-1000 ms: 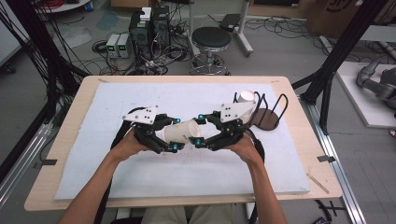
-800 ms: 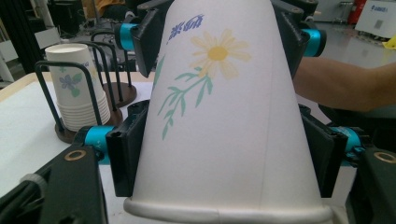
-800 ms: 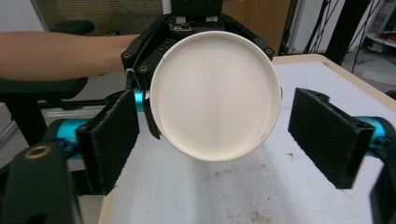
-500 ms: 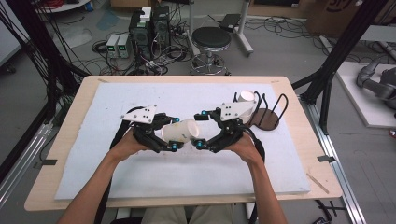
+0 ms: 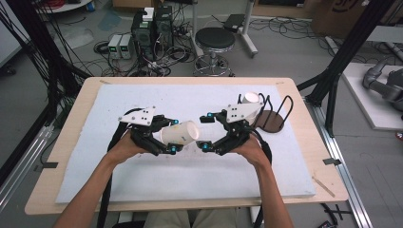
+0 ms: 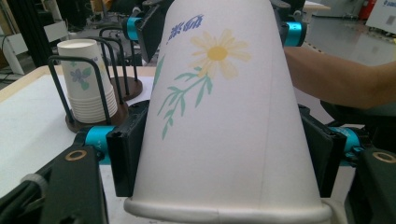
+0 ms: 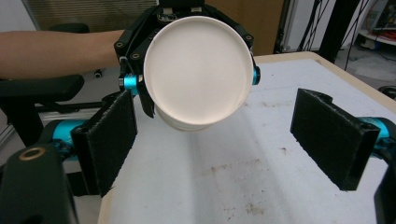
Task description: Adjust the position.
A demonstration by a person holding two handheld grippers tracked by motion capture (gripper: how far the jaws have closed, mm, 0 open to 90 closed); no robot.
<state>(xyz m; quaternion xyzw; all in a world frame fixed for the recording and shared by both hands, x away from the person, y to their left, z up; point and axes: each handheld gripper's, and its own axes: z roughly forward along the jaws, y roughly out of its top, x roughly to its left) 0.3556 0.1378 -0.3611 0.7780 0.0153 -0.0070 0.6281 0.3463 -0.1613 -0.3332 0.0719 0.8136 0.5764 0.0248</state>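
1 loose paper cup, 1 cup stack, 2 wire holders, 2 grippers, 1 stool.

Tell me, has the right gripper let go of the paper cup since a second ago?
Yes. The right gripper has just opened its jaws and stands clear of the paper cup; against the cup rack its body has not shifted. The left gripper holds the cup.

The paper cup in my left claw bears blue printed characters at the upper middle of the frame, above a yellow flower; I cannot read them. Nothing else is legible.
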